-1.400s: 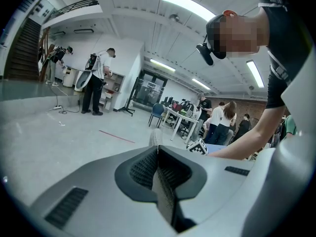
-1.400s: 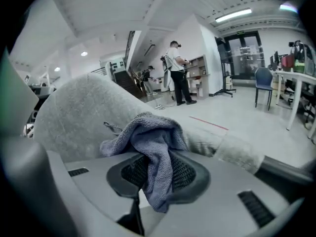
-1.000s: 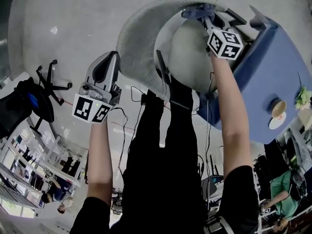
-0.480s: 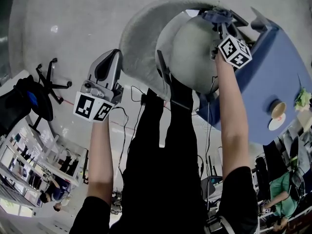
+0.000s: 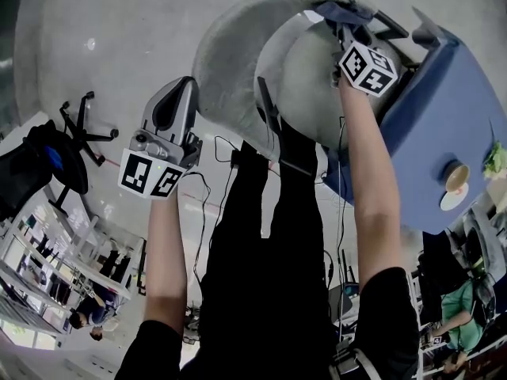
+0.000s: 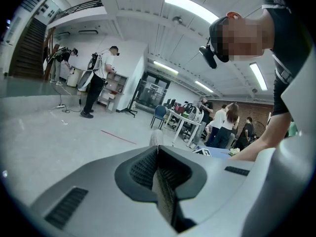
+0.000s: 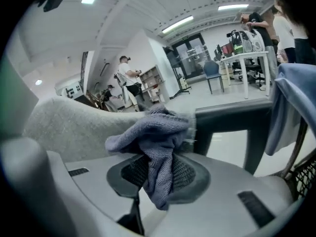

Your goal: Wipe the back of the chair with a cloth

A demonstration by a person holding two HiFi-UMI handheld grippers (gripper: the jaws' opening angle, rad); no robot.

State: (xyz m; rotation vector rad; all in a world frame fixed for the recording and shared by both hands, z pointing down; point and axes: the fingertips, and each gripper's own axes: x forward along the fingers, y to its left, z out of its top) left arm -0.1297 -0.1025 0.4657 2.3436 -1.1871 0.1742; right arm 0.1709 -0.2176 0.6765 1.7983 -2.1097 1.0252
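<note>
The chair has a grey fabric back curving round a smooth pale shell. A blue-grey cloth lies against the chair's top edge, with my right gripper shut on it. In the right gripper view the cloth bunches out of the closed jaws of the right gripper, next to the grey fabric and a dark chair bar. My left gripper hangs in the air left of the chair, apart from it. Seen from the left gripper view, the left gripper is shut with nothing in it.
A blue-covered table with a cup stands right of the chair. A black office chair is at the left, and cables lie on the floor. The person's dark legs stand just before the chair. Other people stand farther off.
My right gripper slid the cloth to the right along the chair's top edge, then back left and a little up. The left gripper has hardly moved.
</note>
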